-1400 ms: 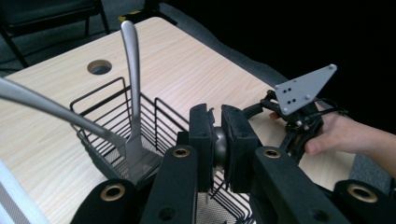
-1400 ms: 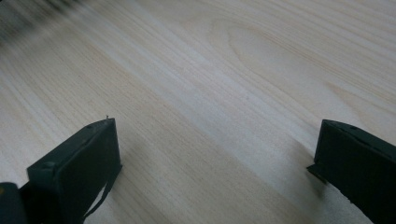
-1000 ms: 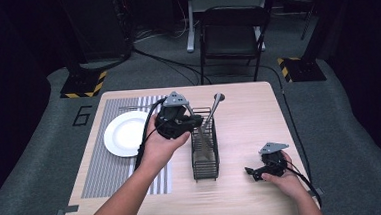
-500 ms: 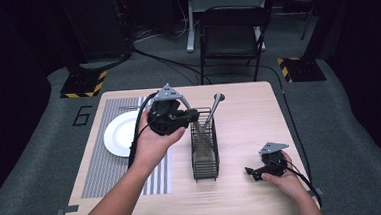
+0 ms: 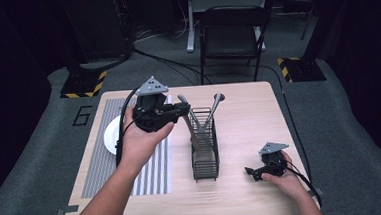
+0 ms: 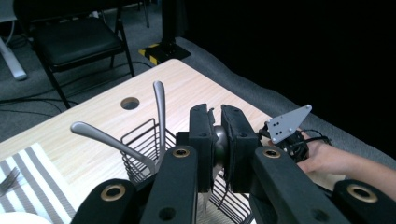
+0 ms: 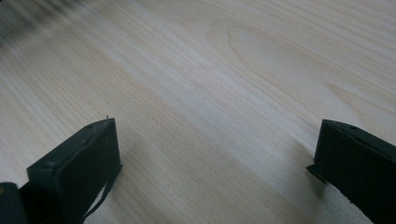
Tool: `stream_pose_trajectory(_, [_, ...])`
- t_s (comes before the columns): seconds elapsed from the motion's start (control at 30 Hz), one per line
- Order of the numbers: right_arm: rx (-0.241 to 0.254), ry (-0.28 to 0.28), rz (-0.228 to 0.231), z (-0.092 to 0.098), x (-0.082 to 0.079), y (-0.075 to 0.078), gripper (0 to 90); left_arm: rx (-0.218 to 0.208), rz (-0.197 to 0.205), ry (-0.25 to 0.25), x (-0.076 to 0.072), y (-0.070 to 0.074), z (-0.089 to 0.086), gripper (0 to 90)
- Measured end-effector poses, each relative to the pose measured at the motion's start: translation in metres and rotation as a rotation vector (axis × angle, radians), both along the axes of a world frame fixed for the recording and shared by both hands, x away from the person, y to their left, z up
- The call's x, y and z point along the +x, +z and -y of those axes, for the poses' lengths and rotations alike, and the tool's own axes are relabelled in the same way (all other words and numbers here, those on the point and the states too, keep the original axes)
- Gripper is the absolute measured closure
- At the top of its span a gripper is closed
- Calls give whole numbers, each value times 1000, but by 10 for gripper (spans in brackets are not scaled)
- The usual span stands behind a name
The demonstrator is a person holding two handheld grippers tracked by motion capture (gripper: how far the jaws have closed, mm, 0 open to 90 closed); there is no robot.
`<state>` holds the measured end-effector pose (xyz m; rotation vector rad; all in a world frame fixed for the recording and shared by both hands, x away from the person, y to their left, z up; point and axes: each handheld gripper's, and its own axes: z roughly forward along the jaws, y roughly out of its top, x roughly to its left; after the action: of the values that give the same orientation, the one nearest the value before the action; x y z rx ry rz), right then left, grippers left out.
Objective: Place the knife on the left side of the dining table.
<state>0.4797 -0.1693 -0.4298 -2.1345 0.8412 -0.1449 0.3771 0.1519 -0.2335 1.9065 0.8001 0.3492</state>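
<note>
A: Left tongs (image 6: 218, 149) are clamped on a metal utensil (image 6: 219, 148); its rounded end sits between the pads, its thin stem hanging down over the caddy (image 6: 144, 149). We hold it near the middle of the high view, just above the caddy's upper end.

B: And right tongs (image 7: 215, 154)?

A: Jaws wide apart, nothing between them, resting low on the table (image 5: 244, 119) at the lower right of the high view.

B: So how far are we?

A: We judge it midway. One piece is lifted, or about to go in; we cannot tell which. Two utensils (image 5: 201, 114) lean in the caddy. A plate (image 5: 111, 136) lies on the striped mat (image 5: 155, 170) at the left, with a fork (image 6: 8, 179) at the left edge of the left gripper view.

B: Surface?

A: Pale wood, with a round hole (image 6: 130, 103). Around it we see grey carpet, a black chair (image 5: 234, 32) at upper centre, and yellow-black blocks (image 5: 82, 84).
</note>
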Motion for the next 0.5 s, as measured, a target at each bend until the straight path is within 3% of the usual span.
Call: stream_pose_trajectory(0.5, [0,0,0,0,0,0,0,-16,21,26,-7,14,-18,835])
